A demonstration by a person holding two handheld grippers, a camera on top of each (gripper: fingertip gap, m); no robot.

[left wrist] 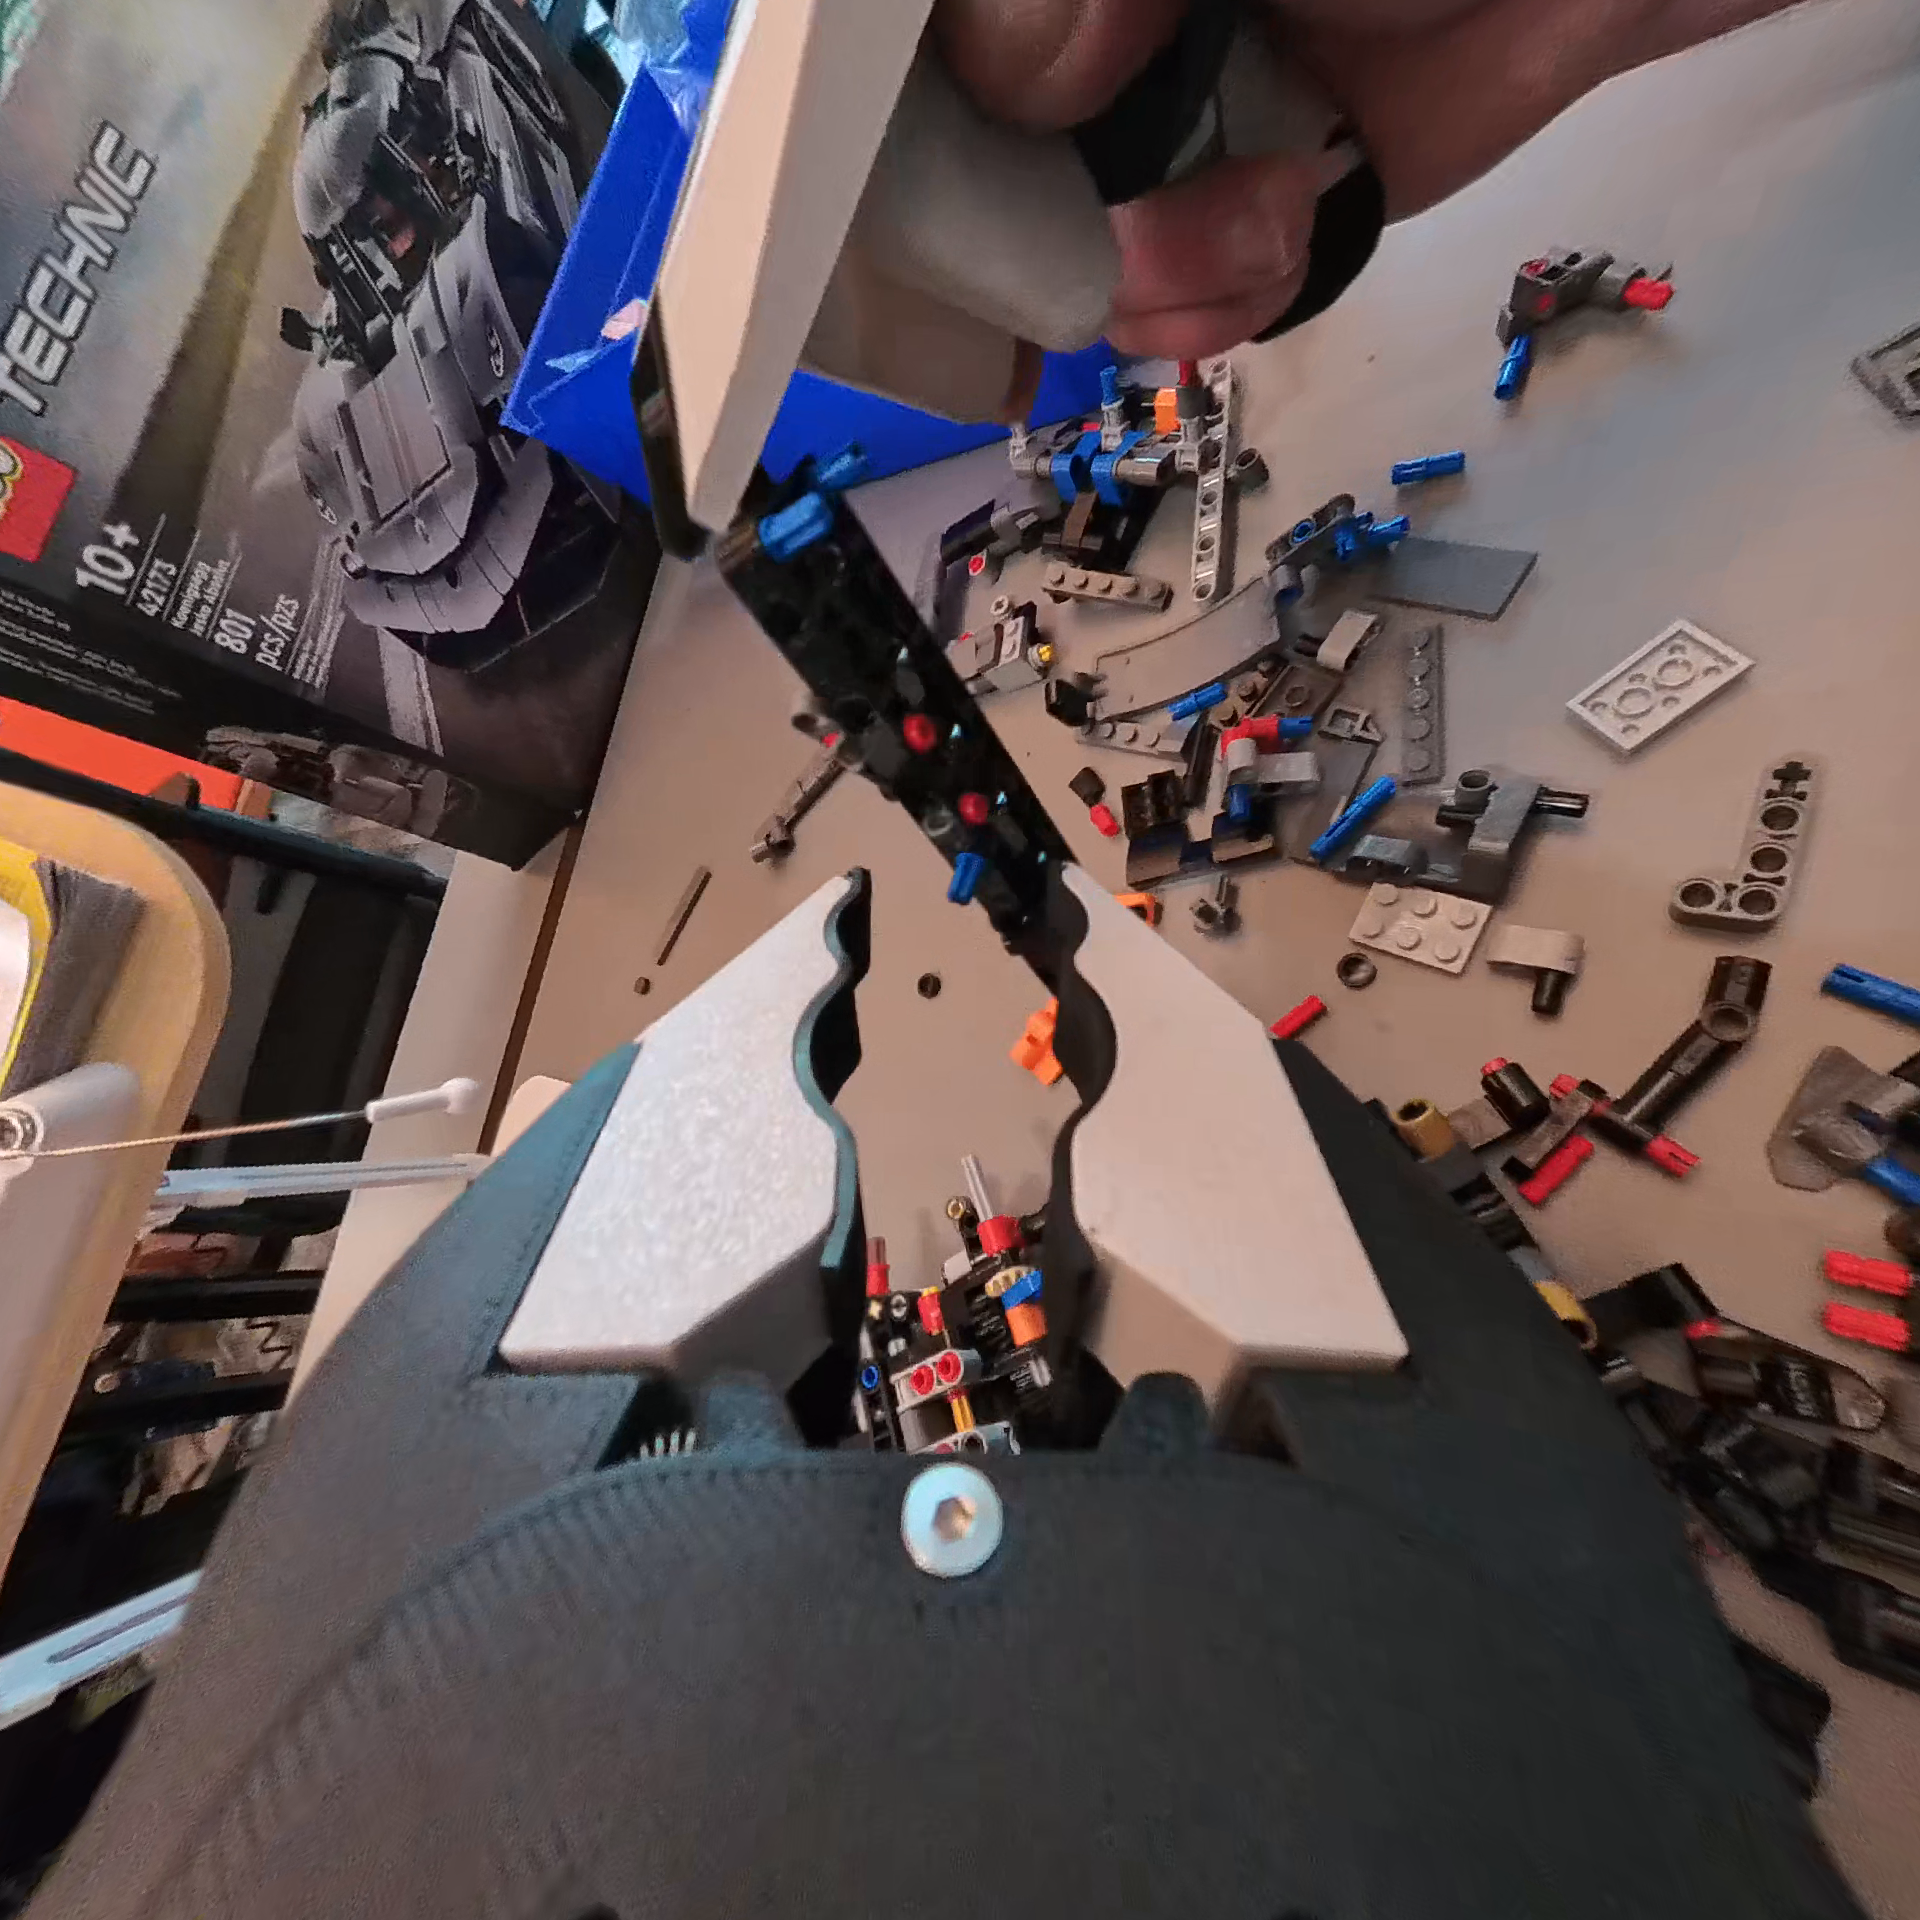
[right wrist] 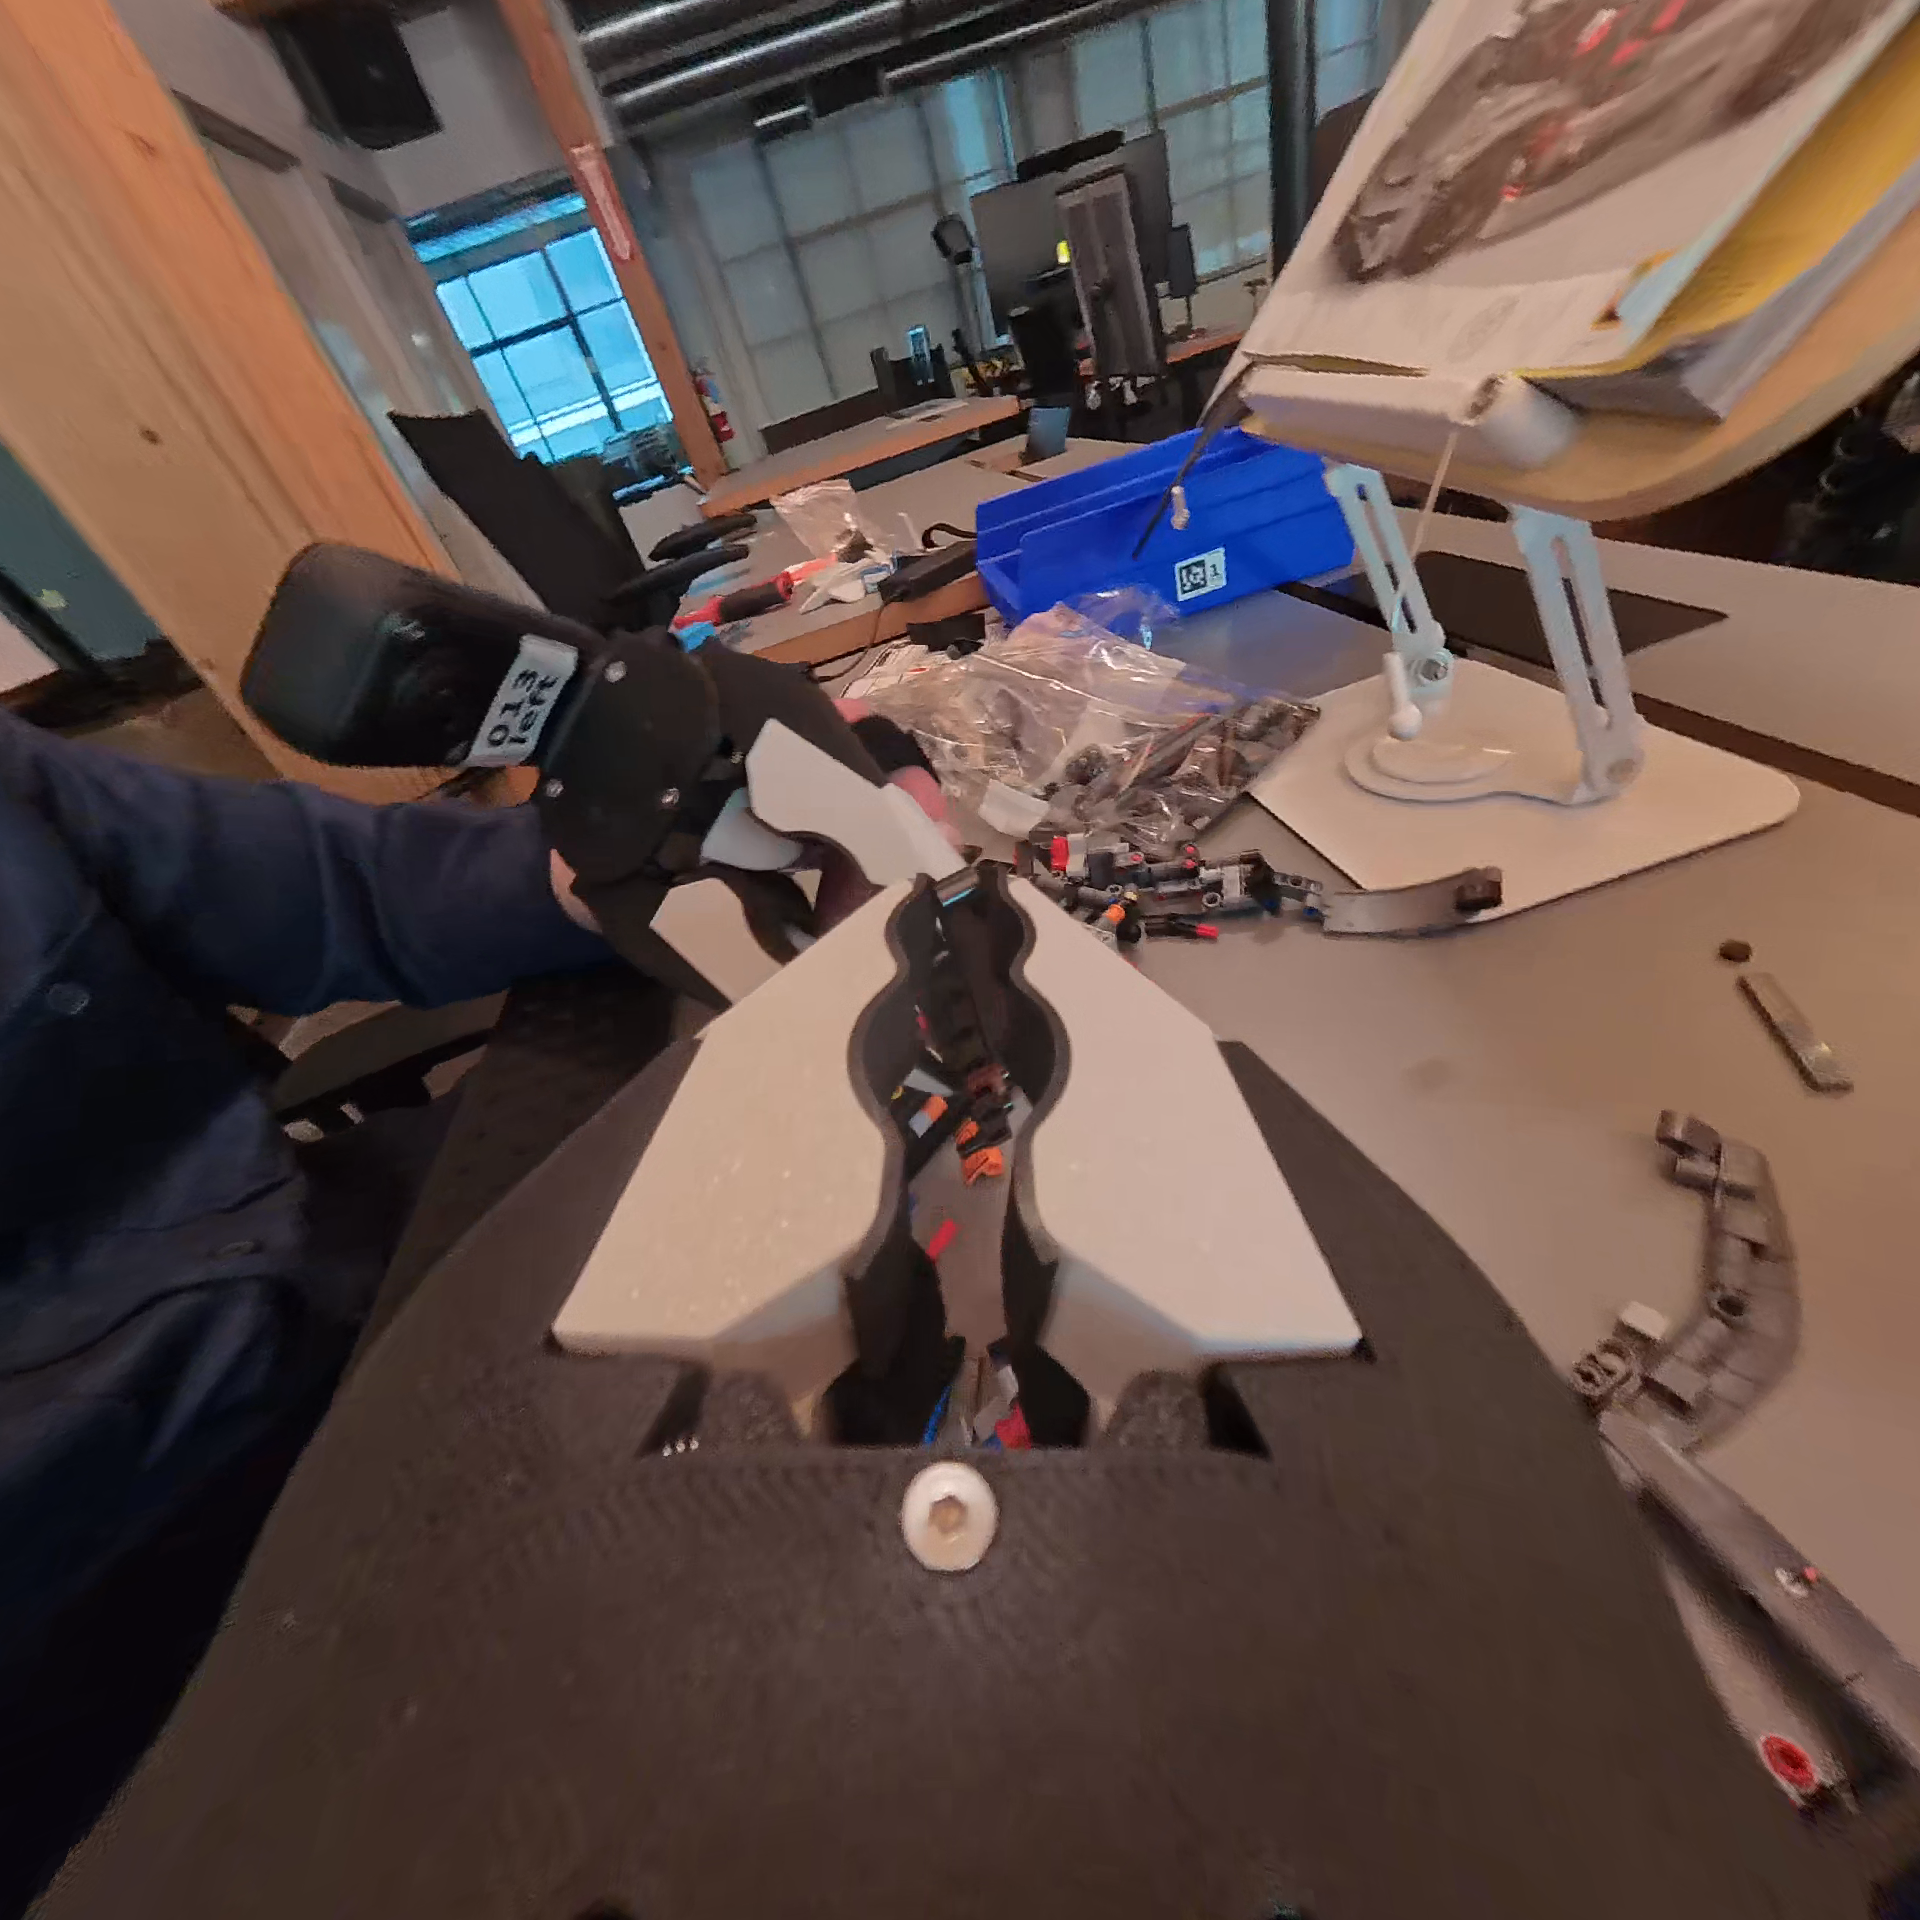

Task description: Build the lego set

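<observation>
A long black Lego assembly (left wrist: 894,707) with red and blue pins is held in the air over the grey table (left wrist: 1662,156). My right gripper (right wrist: 961,883) is shut on its end (right wrist: 961,997). In the left wrist view the right gripper (left wrist: 748,499) comes in from the top, in a hand. My left gripper (left wrist: 966,883) is open with a wide gap, and the assembly's near end lies against its right finger (left wrist: 1164,1039). A second built block (left wrist: 966,1340) with red, orange and yellow parts lies below it. In the right wrist view, the left gripper's white finger (right wrist: 831,805) reaches my right gripper's tips.
Loose Lego pieces (left wrist: 1351,727) cover the table. The set's box (left wrist: 260,364) and a blue bin (right wrist: 1174,520) stand at the edge. A bag of parts (right wrist: 1091,707), a white stand (right wrist: 1455,748) with the booklet (right wrist: 1558,208) and a grey curved piece (right wrist: 1725,1247) are nearby. Spacing between my two grippers at the tips: around 7 centimetres.
</observation>
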